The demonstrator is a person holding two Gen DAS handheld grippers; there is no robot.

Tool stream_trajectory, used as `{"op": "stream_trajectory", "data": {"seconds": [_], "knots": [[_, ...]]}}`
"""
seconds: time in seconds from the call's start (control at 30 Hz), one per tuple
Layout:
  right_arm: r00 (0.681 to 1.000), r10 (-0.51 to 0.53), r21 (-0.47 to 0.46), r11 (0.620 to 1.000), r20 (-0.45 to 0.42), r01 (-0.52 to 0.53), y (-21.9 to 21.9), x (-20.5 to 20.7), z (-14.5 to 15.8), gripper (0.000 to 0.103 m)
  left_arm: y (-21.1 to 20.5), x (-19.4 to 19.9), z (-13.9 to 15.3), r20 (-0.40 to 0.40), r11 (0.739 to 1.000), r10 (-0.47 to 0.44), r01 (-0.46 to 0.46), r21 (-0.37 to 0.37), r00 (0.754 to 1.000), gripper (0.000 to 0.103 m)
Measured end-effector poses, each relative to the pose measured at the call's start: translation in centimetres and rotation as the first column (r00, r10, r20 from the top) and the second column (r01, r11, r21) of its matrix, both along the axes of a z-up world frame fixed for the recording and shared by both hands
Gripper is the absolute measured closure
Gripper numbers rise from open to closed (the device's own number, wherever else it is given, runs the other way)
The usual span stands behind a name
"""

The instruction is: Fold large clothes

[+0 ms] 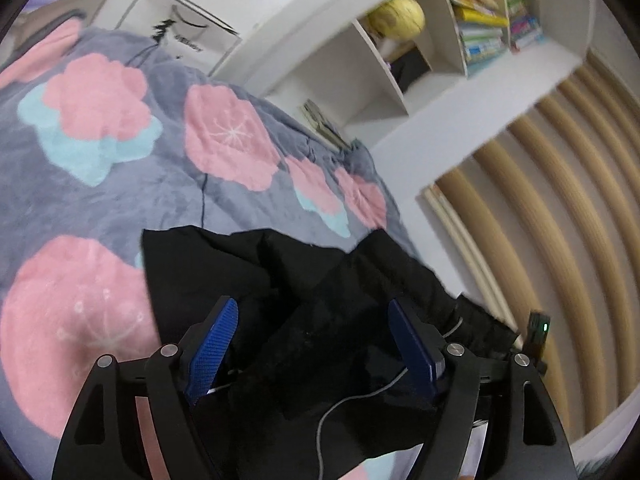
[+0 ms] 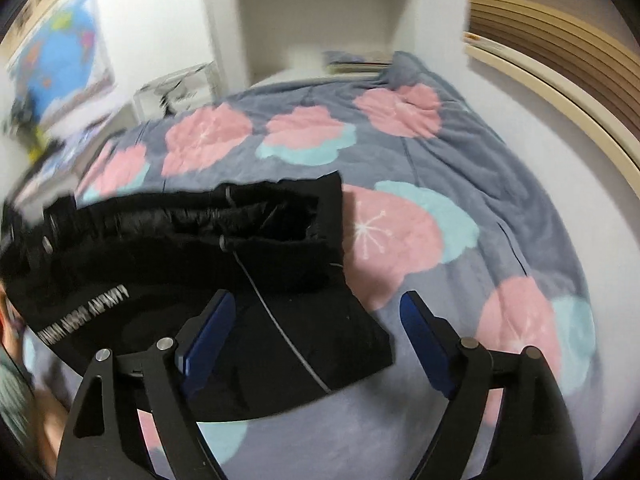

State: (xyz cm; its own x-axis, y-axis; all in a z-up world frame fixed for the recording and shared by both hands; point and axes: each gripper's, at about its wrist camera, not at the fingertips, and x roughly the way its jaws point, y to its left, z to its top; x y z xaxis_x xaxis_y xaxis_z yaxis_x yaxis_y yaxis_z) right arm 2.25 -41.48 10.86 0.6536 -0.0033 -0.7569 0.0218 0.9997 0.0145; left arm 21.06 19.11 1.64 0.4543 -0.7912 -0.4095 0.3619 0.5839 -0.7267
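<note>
Both tools, left tool [image 1: 312, 320] and right tool [image 2: 318, 312], stand spread over crumpled black fabric garment [image 2: 192, 248], lower frame, on grey floral blanket [image 2: 460, 152].

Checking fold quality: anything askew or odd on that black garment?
Somewhat. The black garment on the floral blanket lies bunched, not flat: its ruffled upper edge gapes open and a thin grey drawstring trails loose across it. Left gripper and right gripper both stand open, gripping nothing.

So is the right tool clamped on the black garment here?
No: the right tool stands wide open above the black garment, its blue pads pressing on nothing.
</note>
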Motion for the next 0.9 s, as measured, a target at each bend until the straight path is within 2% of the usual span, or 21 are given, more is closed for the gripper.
{"op": "stream_trajectory", "data": {"seconds": [0.1,0.2,0.3,0.43,0.57,0.63,0.7,0.8,0.9], "knots": [[0.997,0.078,-0.047,0.996,0.004,-0.077,0.6,2.0,-1.6,0.017,-0.9,0.4,-0.5,-0.007,0.999,-0.044,0.044,0.010,0.999,0.024],[0.985,0.171,-0.084,0.982,0.036,-0.168,0.9,4.7,-2.9,0.017,-1.4,0.7,-0.7,0.019,0.997,-0.063,0.062,0.044,0.998,0.024],[0.963,0.266,-0.045,0.963,0.036,-0.264,0.9,7.2,-4.4,0.017,-2.2,1.3,-0.9,0.039,0.993,-0.112,0.111,0.028,0.993,0.024],[0.912,0.408,0.042,0.911,0.041,-0.410,1.5,10.0,-5.5,0.017,-3.1,2.5,-2.1,0.036,0.989,-0.145,0.145,0.010,0.989,0.024],[0.894,0.444,0.120,0.886,0.056,-0.448,1.5,12.0,-6.4,0.017,-2.8,3.4,-3.5,-0.004,0.982,-0.172,0.171,-0.075,0.985,0.024],[0.887,0.459,0.151,0.875,0.052,-0.461,1.6,12.6,-6.6,0.017,-2.9,3.5,-4.1,-0.004,0.967,-0.207,0.203,-0.156,0.978,0.023],[0.880,0.473,0.171,0.864,0.043,-0.473,1.9,13.5,-6.9,0.017,-3.5,3.6,-4.6,-0.015,0.955,-0.227,0.220,-0.198,0.974,0.020],[0.869,0.493,0.205,0.847,0.044,-0.491,2.4,14.3,-6.7,0.017,-5.6,3.8,-5.5,-0.066,0.961,-0.247,0.236,-0.146,0.967,0.018],[0.862,0.505,0.242,0.832,0.039,-0.499,2.8,14.9,-6.6,0.014,-6.9,3.8,-6.2,-0.096,0.954,-0.275,0.259,-0.152,0.957,0.018]]}}
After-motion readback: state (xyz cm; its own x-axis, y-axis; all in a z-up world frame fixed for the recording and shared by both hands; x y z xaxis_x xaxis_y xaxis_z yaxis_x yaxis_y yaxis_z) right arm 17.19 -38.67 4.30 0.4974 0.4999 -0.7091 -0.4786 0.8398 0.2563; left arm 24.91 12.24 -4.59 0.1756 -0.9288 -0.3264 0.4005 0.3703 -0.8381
